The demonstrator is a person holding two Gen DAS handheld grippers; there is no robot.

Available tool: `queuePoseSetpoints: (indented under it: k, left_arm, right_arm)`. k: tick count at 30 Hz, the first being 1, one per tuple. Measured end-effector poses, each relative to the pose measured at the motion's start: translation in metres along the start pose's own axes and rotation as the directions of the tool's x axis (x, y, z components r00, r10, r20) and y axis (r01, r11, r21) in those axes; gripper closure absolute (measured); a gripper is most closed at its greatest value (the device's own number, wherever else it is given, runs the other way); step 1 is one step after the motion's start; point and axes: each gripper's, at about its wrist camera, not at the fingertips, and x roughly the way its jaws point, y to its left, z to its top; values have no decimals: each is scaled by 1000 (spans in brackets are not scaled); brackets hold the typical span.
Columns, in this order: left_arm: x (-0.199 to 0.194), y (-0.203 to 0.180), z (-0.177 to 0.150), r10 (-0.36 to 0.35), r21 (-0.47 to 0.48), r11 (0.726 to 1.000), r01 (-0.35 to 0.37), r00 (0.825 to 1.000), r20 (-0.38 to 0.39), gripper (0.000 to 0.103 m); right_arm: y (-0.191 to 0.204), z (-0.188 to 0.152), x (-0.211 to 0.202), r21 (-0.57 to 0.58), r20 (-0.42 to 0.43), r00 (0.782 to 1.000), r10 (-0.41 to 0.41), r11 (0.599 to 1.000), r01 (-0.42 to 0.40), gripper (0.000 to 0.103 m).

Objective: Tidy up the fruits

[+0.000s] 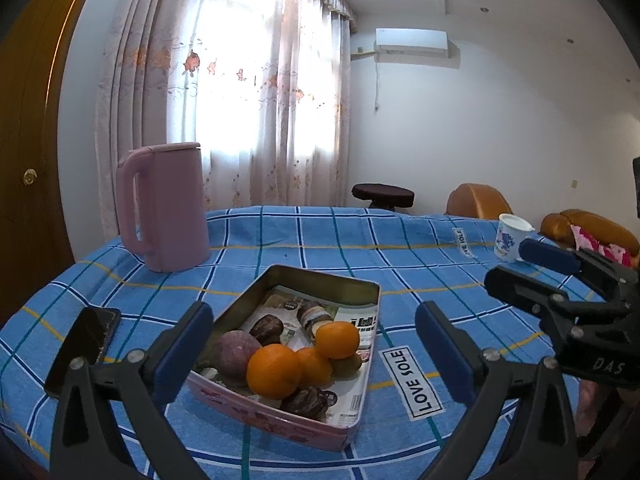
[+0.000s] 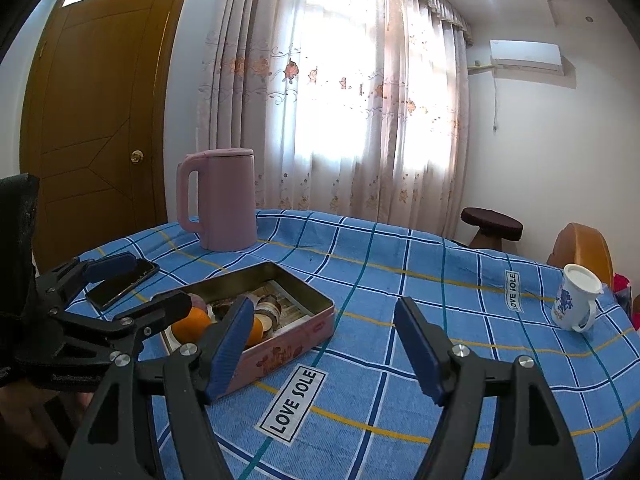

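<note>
A pink rectangular tin (image 1: 352, 426) (image 2: 296, 342) sits on the blue checked tablecloth. It holds oranges (image 1: 274, 371) (image 2: 191, 324), a purple round fruit (image 1: 236, 354), dark brown fruits (image 1: 306, 402) and a greenish one. My left gripper (image 1: 314, 354) is open, its blue pads on either side of the tin's near end, with nothing held. My right gripper (image 2: 326, 350) is open over bare cloth to the right of the tin, empty. In the left wrist view the right gripper (image 1: 532, 268) shows at the right edge; in the right wrist view the left gripper (image 2: 140, 284) shows at the left.
A pink kettle (image 1: 164, 208) (image 2: 220, 200) stands behind the tin. A black phone (image 1: 86, 346) (image 2: 122, 284) lies left of the tin. A white mug with a blue pattern (image 1: 510, 238) (image 2: 574, 300) stands at the far right. Chairs and a stool stand beyond the table's far edge.
</note>
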Motion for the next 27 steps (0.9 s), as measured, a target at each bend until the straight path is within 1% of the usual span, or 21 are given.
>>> queuePoseSetpoints:
  k: [4,13,20,24,27]
  left_arm:
    - [0,-2,1,2,6,1000,-2,1000,0,0]
    - [-6,-6,4,8,0,1000,-8,1000,29,0]
    - [-5,-8,3,5,12,1000,-5,1000,22,0]
    - [-3,-10,2,-20,9,1000,20,1000,3,0]
    - [-4,-11,2,-26,11,1000,26,1000,4,0]
  right_arm:
    - [-1,-1,-3,-3,5,1000,-11,1000,11,29]
    - [-7,-4,-7,3,16,999,-29,1000,29,29]
    - [-7,-8,-4,1,7,999,-32,999,32,29]
    - [-8,-9,-3,-1,4,999,-35,999,35,28]
    - [-10,-10,-2,2,0,999,-41,999,41,28]
